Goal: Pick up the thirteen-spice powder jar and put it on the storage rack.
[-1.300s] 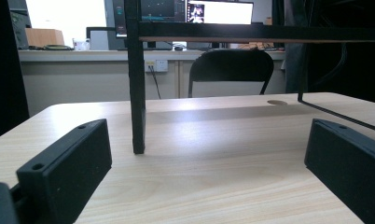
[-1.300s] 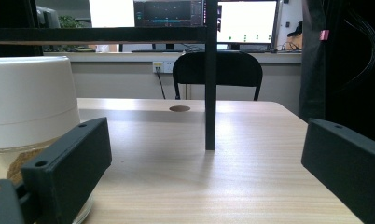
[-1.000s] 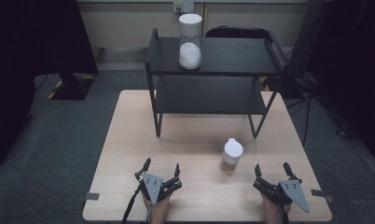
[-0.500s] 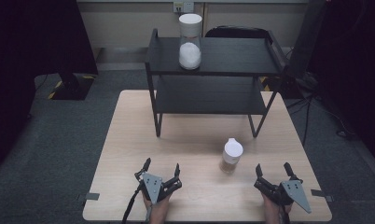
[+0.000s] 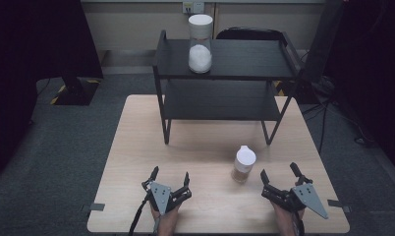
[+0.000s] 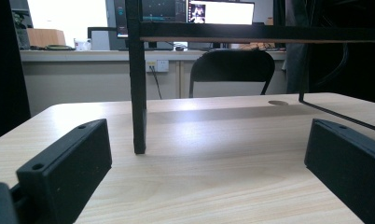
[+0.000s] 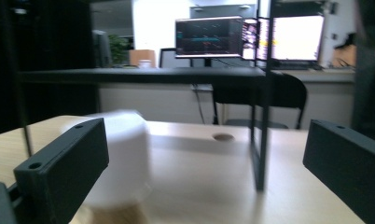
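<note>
1. Resting both tongs low on the near edge of the table, I'm lining up on the small bottle, which stands just ahead and to the left of my right gripper.
2. Right gripper's jaws are spread wide, nothing between them. In the right gripper view the bottle is a blurry pale shape partly behind one jaw, off-centre.
3. My left gripper sits well apart from the bottle, jaws spread too, and holds nothing.
4. This looks to me like the approach step; no grasp yet. Next I'd swing the right tongs leftward to centre the bottle, then close gently around its body.
5. The bottle is a squat cylinder, clear body with brownish contents, white domed cap. Smooth sides, so probably slippery.
6. Beyond it stands the black metal shelf rack, thin legs, flat matte decks, with a tall clear jar of white stuff on top. The table is pale wood grain.
</note>
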Action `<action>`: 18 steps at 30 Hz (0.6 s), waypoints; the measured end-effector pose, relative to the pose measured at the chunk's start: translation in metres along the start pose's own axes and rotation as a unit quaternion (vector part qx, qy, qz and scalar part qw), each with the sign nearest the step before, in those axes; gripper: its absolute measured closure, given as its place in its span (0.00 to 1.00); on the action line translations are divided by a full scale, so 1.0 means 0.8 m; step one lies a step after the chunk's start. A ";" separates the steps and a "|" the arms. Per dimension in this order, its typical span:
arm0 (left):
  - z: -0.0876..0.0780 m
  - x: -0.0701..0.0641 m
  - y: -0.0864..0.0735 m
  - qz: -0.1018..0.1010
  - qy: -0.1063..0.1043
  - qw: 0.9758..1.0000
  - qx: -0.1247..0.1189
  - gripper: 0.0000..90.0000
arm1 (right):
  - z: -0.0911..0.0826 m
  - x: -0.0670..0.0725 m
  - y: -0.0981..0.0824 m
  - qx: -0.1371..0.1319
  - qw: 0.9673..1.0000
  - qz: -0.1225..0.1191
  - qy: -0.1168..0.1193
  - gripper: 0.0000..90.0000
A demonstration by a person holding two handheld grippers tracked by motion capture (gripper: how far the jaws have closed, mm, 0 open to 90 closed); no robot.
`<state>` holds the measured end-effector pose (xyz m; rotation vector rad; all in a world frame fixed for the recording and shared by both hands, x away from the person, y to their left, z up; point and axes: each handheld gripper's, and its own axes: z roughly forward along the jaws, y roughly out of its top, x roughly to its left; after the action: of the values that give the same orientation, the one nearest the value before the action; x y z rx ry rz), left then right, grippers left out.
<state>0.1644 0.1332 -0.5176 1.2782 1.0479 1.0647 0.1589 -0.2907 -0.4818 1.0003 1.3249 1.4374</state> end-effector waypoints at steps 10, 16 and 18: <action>0.000 -0.001 0.000 0.000 0.002 1.000 0.000 0.00 | 0.054 0.019 0.031 -0.006 0.999 0.002 0.052 0.00; 0.000 0.000 0.000 0.000 0.000 1.000 0.000 0.00 | 0.073 0.031 0.019 0.011 0.999 0.006 0.049 0.00; 0.000 0.001 0.000 0.000 -0.001 1.000 0.000 0.00 | 0.075 0.033 0.012 0.015 0.999 0.013 0.050 0.00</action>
<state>0.1645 0.1336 -0.5176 1.2790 1.0462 1.0630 0.2086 -0.2498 -0.4673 0.9785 1.4135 1.5091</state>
